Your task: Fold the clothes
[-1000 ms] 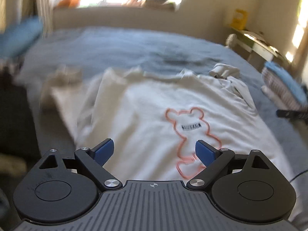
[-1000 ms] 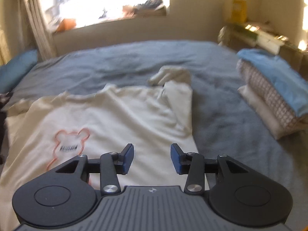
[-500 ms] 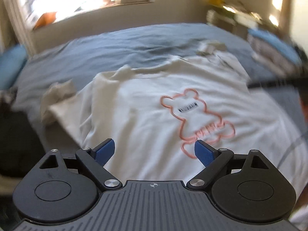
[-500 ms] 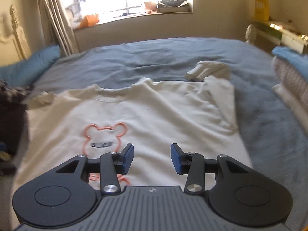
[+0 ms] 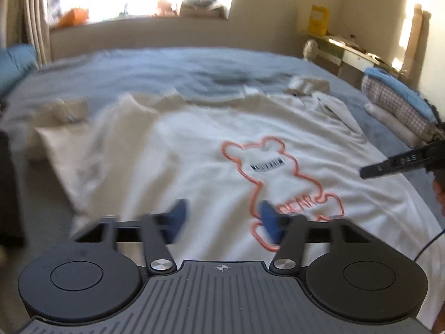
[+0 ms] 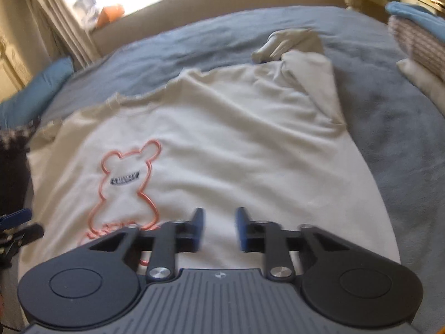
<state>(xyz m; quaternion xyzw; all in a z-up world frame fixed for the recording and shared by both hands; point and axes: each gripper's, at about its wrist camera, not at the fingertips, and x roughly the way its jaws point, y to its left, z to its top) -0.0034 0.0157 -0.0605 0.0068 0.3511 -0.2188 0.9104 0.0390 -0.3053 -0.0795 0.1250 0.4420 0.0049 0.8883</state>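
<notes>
A cream sweatshirt with an orange bear outline lies face up and spread flat on the blue bed, also shown in the right wrist view as the sweatshirt. My left gripper hovers over its lower hem, left of the bear; its jaws are closing, with a gap still between the blue pads and no cloth in them. My right gripper hangs over the hem right of the bear, its jaws closing too, a narrow gap left and nothing pinched. The right gripper's arm pokes in at the left view's right edge.
A stack of folded clothes sits on the bed's right side, seen again as the stack. A blue pillow lies at the left. A windowsill with clutter and a side table stand beyond the bed.
Both grippers have dropped closer to the sweatshirt's hem and both pairs of pads have come nearer together. The sweatshirt itself lies as before.
</notes>
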